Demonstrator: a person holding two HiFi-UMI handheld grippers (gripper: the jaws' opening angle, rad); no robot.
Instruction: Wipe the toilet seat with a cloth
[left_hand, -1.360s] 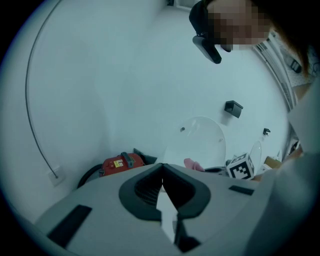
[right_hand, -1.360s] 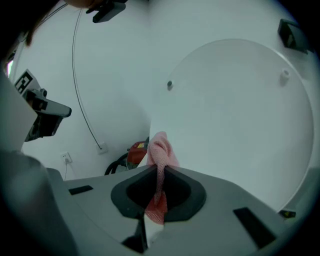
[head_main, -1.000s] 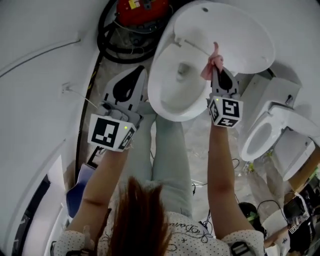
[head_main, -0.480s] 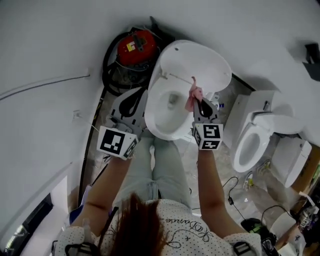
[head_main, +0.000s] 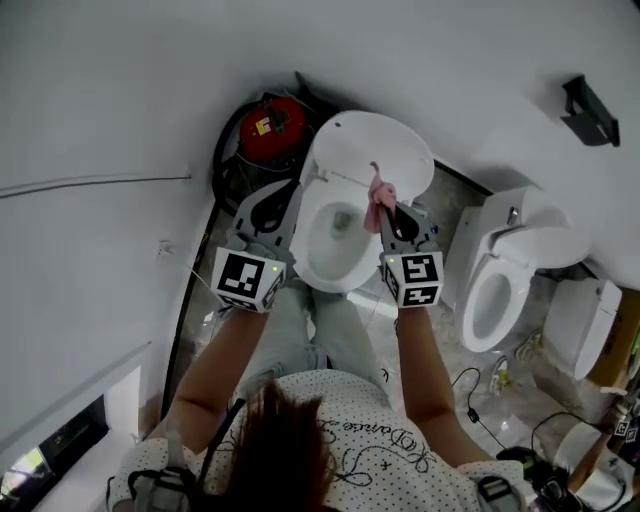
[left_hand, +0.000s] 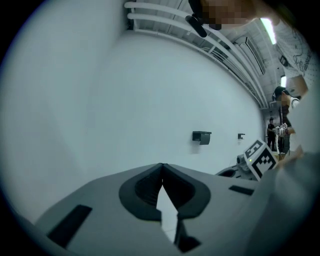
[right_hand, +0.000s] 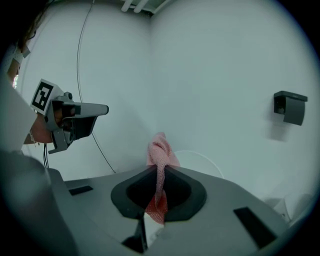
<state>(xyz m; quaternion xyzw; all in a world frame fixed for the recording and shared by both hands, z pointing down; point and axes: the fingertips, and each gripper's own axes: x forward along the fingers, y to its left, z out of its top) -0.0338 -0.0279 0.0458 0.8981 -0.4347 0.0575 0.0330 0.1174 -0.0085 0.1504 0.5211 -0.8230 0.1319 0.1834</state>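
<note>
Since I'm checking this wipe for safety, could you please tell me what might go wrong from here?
The right gripper pinches the pink cloth as a thin bunched strip. Only a small tuft passes the tips, so bare jaws might scrape the toilet seat. If it slips, it could drop into the open bowl.

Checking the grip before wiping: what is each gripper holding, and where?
Right gripper: pink cloth, pinched partway along, one end bunched beyond the jaws. Left gripper: shut, empty.

Left gripper and right gripper are grey, black-and-white marker cube on each. White dotted top, pale jeans.
</note>
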